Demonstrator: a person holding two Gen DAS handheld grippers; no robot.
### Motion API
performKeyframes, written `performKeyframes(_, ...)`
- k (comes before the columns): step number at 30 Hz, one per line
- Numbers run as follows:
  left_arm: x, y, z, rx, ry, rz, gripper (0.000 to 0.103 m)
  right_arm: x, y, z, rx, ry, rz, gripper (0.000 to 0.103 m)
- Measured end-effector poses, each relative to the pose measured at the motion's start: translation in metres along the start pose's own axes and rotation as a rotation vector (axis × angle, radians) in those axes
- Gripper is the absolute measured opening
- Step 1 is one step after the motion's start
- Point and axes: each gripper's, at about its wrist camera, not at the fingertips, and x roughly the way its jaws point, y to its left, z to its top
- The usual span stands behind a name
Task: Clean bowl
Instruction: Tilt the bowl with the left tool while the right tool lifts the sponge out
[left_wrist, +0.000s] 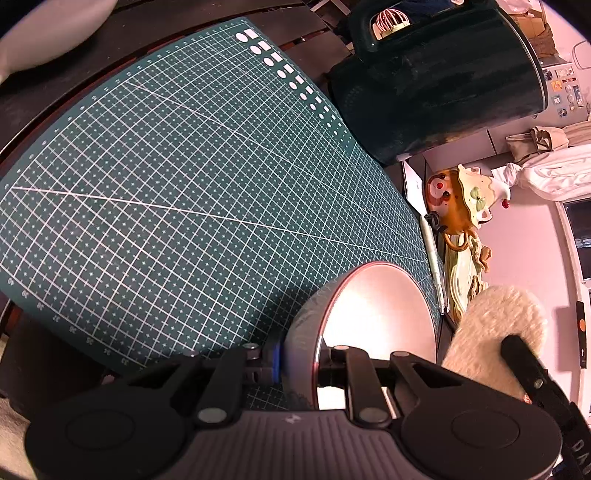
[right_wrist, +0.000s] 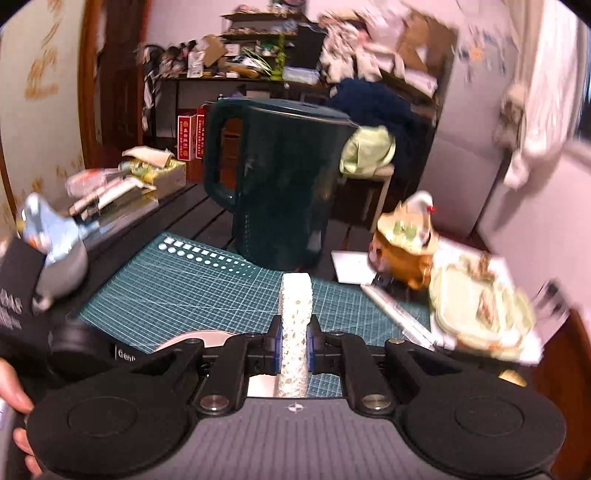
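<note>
My left gripper is shut on the rim of a bowl, one pad outside the wall and one inside. The bowl has a pale inside and a grey-green outside, and it stands tilted on its edge over the green cutting mat. A cream fluffy scrub pad hovers just right of the bowl, apart from it. In the right wrist view my right gripper is shut on that pad, seen edge-on. A sliver of the bowl's rim shows low on the left.
A tall dark green jug stands at the mat's far edge. A ceramic figure pot, a pale green dish and a pen-like tool lie to the right. A grey-blue plush toy sits on the left. A hand shows at the lower left.
</note>
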Motion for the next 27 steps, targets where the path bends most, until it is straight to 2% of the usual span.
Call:
performKeyframes(1,0.0,0.0,0.0,0.004,0.0,0.002,0.016,0.004,-0.016,0.001,0.092,0.042,0.068,0.011)
performKeyframes(4,-0.001,-0.002,-0.001,0.019,-0.002,0.012,0.016,0.009,-0.042,-0.004,0.23,0.096,0.142,0.011)
performKeyframes(7,-0.002,-0.001,0.0,0.043,-0.003,0.028,0.016,0.007,-0.05,-0.011,0.28,0.124,0.176,0.011)
performKeyframes(11,-0.001,-0.004,-0.001,0.082,-0.01,0.052,0.016,0.001,-0.056,-0.016,0.322,0.142,0.206,0.012)
performKeyframes(18,-0.001,-0.014,-0.006,0.166,-0.032,0.113,0.015,-0.026,-0.073,-0.02,0.385,0.088,0.246,0.012)
performKeyframes(27,-0.002,-0.047,-0.019,0.263,-0.064,0.19,0.013,-0.029,-0.09,-0.03,0.391,0.098,0.221,0.011)
